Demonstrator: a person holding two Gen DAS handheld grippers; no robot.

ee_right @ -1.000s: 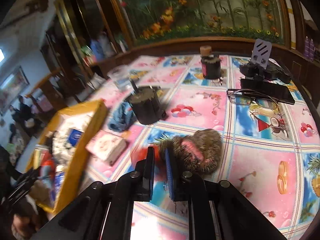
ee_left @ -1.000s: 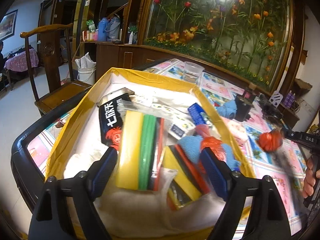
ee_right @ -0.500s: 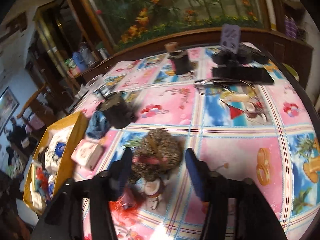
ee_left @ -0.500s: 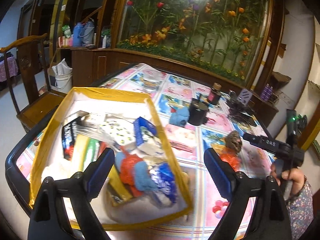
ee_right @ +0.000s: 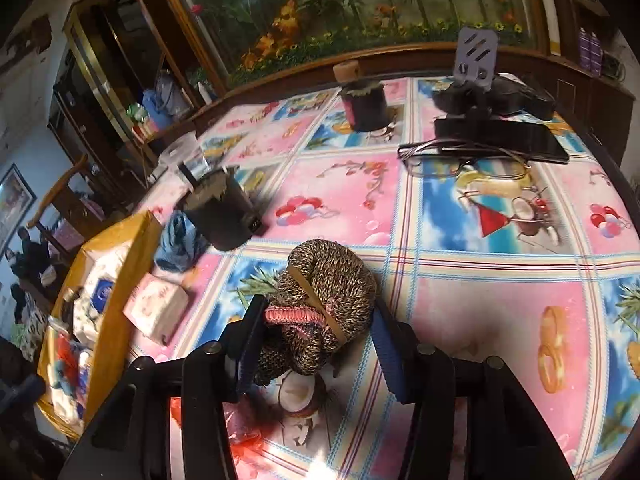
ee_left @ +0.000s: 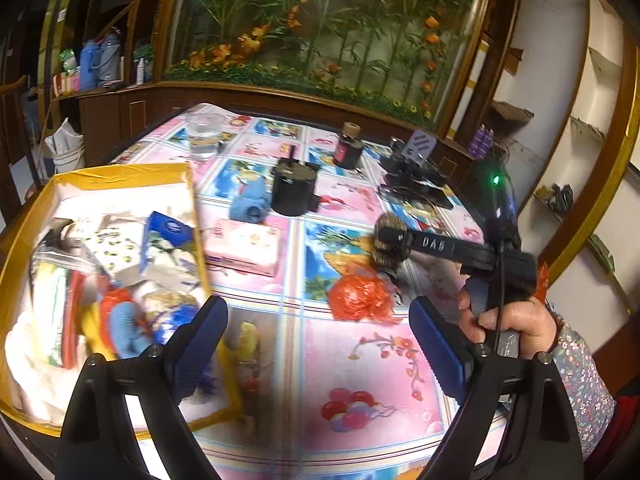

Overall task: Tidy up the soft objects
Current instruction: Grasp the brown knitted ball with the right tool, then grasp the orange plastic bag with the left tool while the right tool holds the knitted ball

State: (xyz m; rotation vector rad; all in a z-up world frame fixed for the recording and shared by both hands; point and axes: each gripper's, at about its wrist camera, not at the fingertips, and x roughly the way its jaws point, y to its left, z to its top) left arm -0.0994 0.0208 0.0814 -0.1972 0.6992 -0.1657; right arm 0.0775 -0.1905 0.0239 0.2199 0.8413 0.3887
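The right hand-held gripper (ee_right: 316, 340) has its two blue pads on either side of a brown knitted bundle (ee_right: 326, 300) with a pink band and a rubber band around it; the pads look close to its sides, but I cannot tell if they are squeezing it or just next to it. The bundle sits on the counter (ee_right: 500, 312), which has a pink and blue picture cloth. In the left wrist view the same bundle (ee_left: 387, 242) shows at the tip of the right hand-held gripper (ee_left: 390, 236), and a hand (ee_left: 508, 316) holds that tool's grip. Just in front of the bundle lies a crumpled orange bag (ee_left: 358, 294), flat on the cloth. The left hand-held gripper (ee_left: 318, 344) is wide open with nothing between its pads, and it hangs above the counter near the corner of the yellow box (ee_left: 120, 170). The box is full of soft things: white cloth, a blue sock and packets. Beside the box lies a pink tissue pack (ee_left: 244, 246). Farther back are a rolled blue cloth (ee_left: 250, 202), touching a black pot (ee_left: 293, 192), and a clear cup (ee_left: 205, 134). In the right wrist view, glasses (ee_right: 464, 158) lie near a black phone (ee_right: 500, 136) at the far side
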